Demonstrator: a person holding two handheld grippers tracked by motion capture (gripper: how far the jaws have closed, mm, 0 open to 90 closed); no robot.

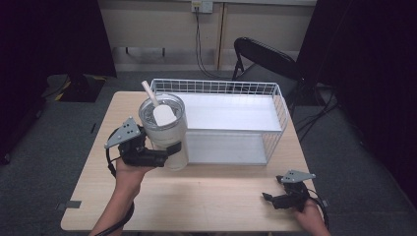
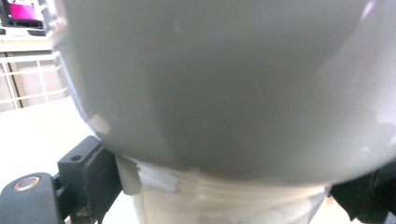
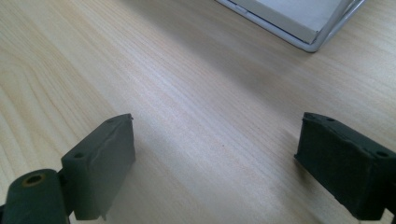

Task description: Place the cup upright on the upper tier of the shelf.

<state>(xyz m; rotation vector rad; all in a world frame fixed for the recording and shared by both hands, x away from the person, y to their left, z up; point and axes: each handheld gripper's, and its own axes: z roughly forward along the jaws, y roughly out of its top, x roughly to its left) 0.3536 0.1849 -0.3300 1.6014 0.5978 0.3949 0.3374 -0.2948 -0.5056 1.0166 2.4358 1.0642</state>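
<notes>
1. At the left of the high view, the left gripper (image 1: 167,153) holds a large pale tumbler (image 1: 164,132) by its side wall, jaws clamped on the cup. A lid and a white straw (image 1: 149,93) top it. The tumbler appears lifted off the worktop (image 1: 206,196) and slightly tilted, just in front of the left end of the white wire basket (image 1: 278,105).
2. In the left gripper view, the tumbler's grey wall (image 2: 224,84) looms close between the two black jaws, which press on its narrower lower part.
3. Judgement: the step in hand looks like carrying the tumbler into the basket. To do it well, keep the cup upright, raise its base above the basket's front rim, then move it forward and lower it onto the white floor of the basket without knocking the wires.
4. Judgement: the grip sits low on a smooth, tall cup, so slow movement should prevent tipping.
5. To the right of the basket's front corner, the right gripper (image 1: 275,197) rests low over the worktop, jaws wide apart and empty.
</notes>
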